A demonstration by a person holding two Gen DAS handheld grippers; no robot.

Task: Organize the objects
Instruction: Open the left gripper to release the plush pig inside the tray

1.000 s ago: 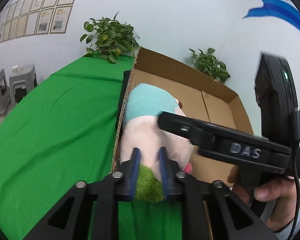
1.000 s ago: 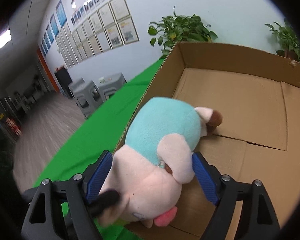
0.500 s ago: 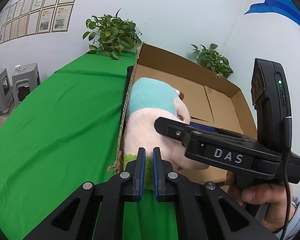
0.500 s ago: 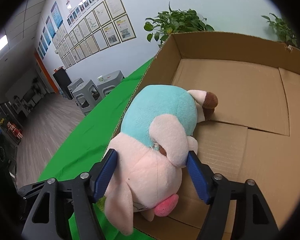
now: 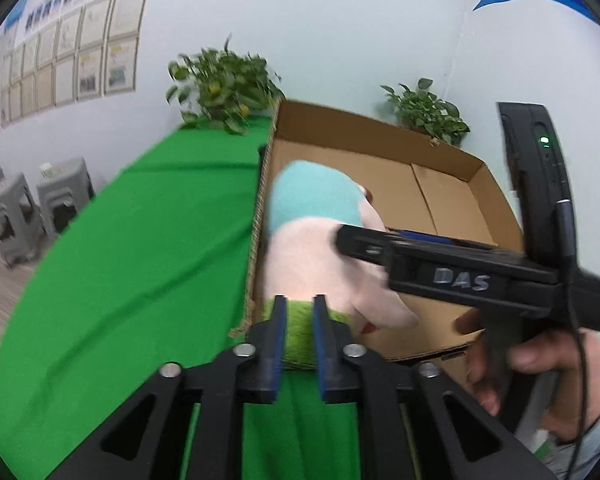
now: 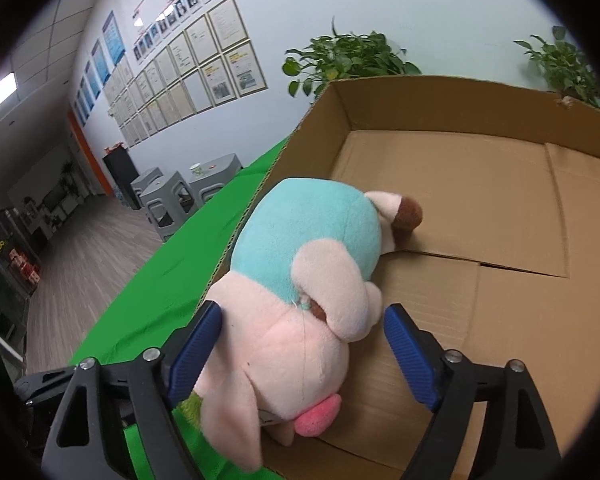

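Note:
A plush toy (image 6: 300,248) with a teal body, pink head and green tuft lies in the near left corner of an open cardboard box (image 6: 500,216). Its head hangs over the near rim. My right gripper (image 6: 300,356) straddles the head and its jaws are opening; the right pad stands clear of the plush. In the left wrist view the plush toy (image 5: 312,256) lies just ahead. My left gripper (image 5: 299,336) has the green tuft squeezed between its pads, and its jaws are opening. The right tool's black body (image 5: 460,276) crosses in front of the box (image 5: 380,136).
A green cloth (image 5: 120,260) covers the table left of the box. Two potted plants (image 5: 224,84) (image 5: 424,112) stand behind it against the wall. Grey stools (image 5: 32,208) stand on the floor at left. A person's hand (image 5: 540,360) grips the right tool's handle.
The right jaws closed in on the plush head, then spread wider. The left jaws narrowed on the green tuft, then parted slightly. The left gripper drew back a little.

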